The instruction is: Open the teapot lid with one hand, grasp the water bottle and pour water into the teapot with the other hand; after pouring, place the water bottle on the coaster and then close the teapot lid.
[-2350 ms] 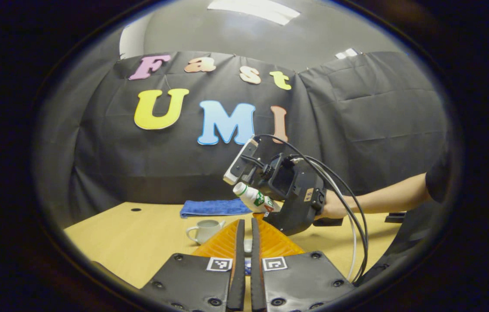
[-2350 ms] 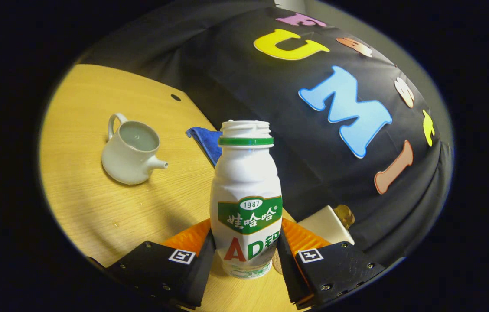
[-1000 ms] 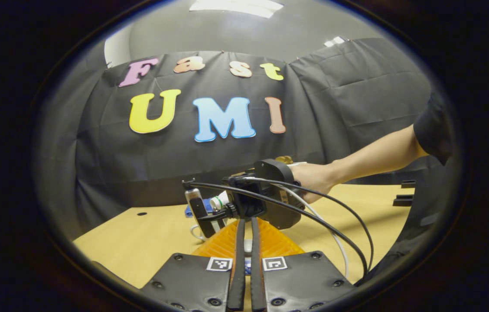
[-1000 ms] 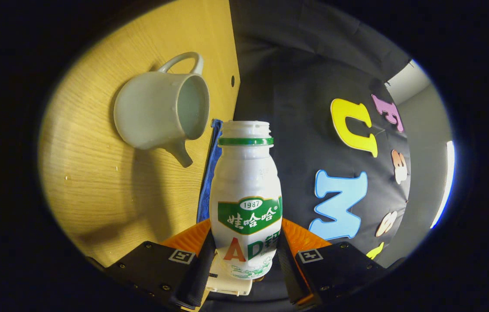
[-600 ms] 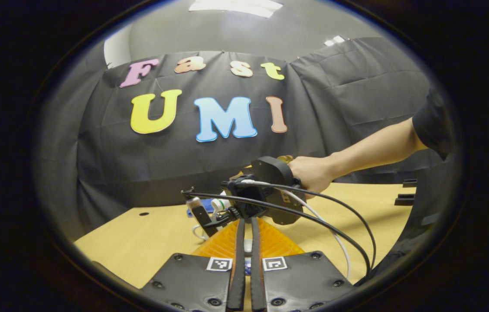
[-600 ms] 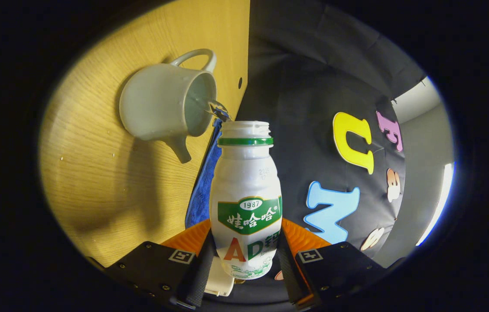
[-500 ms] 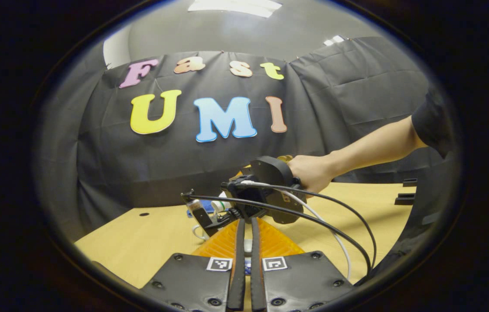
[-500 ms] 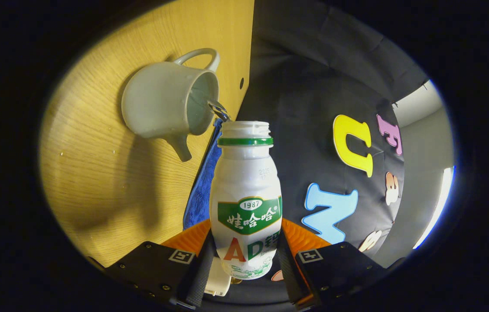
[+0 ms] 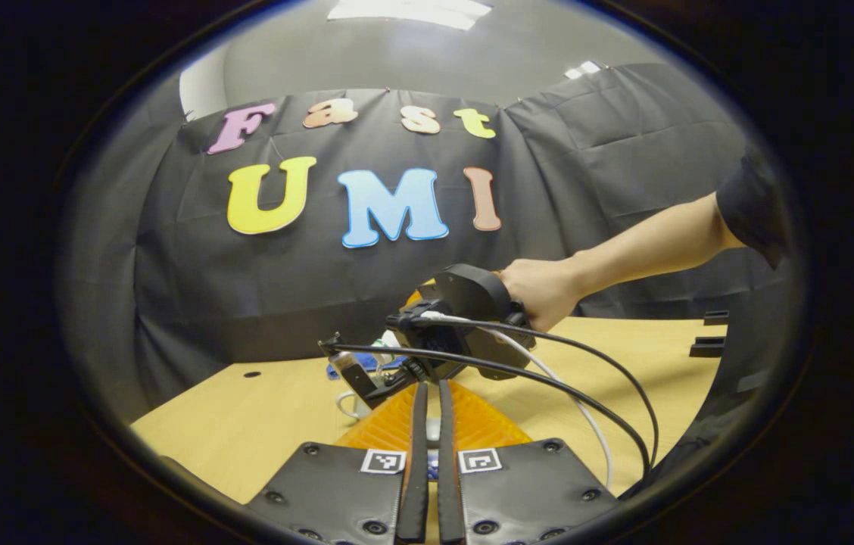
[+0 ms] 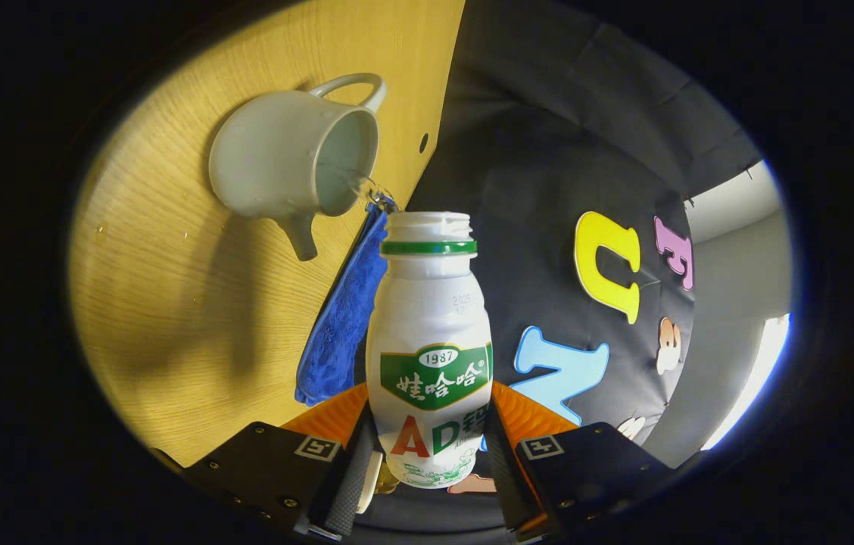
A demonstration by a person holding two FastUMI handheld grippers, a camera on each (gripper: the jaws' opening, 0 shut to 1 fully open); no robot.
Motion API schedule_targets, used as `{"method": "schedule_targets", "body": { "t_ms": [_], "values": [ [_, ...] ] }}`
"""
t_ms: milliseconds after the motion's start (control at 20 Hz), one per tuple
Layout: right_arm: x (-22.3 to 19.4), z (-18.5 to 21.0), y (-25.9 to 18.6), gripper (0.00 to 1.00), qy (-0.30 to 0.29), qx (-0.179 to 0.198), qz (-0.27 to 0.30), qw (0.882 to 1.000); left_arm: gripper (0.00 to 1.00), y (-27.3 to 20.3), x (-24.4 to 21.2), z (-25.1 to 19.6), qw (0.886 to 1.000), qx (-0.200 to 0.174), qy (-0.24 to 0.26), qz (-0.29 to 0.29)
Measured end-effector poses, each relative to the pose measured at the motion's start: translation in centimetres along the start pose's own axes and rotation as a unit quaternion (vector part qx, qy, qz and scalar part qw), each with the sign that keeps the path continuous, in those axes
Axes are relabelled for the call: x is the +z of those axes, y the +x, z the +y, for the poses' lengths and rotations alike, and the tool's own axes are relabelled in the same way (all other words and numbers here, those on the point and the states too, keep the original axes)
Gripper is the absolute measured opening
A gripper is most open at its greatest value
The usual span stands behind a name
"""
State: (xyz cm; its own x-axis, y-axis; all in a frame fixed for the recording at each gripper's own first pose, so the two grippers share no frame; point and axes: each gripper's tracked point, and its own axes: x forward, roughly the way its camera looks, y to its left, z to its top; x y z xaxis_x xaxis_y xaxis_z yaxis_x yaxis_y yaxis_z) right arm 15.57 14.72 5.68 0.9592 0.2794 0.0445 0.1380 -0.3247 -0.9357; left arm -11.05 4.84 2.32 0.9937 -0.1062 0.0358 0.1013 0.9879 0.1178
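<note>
Pouring from one white plastic bottle with green label (image 10: 428, 356), pinched by right gripper (image 10: 427, 454), into one white ceramic teapot (image 10: 287, 163) on wooden table (image 10: 169, 318); tipped further than before. Left gripper (image 9: 428, 454) pressed nearly together, contents unclear.

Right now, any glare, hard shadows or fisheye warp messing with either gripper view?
Right gripper view: the teapot throws a broad soft shadow on the table; the table edge bows from fisheye warp; a bright strip glares at the right rim; the water bottle is sharp. Left gripper view: even light, ceiling light blown out, cloth wall curved.
</note>
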Motion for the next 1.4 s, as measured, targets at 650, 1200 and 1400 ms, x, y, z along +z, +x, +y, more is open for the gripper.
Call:
{"method": "schedule_targets", "body": {
  "t_ms": [650,1200,1400],
  "values": [
    [0.4,-2.4,0.6,0.71,-0.052,-0.030,-0.010,0.998,0.12,0.1,0.0,0.0,1.000,0.000,0.007,0.003],
    [1.6,-3.0,0.7,0.71,-0.093,-0.048,-0.026,0.994,0.11,0.0,0.0,-0.1,1.000,0.000,0.010,0.003],
    [2.1,-2.5,0.6,0.71,-0.102,-0.047,-0.030,0.993,0.15,0.1,0.0,-0.1,1.000,0.000,0.011,0.005]
  ]
}}
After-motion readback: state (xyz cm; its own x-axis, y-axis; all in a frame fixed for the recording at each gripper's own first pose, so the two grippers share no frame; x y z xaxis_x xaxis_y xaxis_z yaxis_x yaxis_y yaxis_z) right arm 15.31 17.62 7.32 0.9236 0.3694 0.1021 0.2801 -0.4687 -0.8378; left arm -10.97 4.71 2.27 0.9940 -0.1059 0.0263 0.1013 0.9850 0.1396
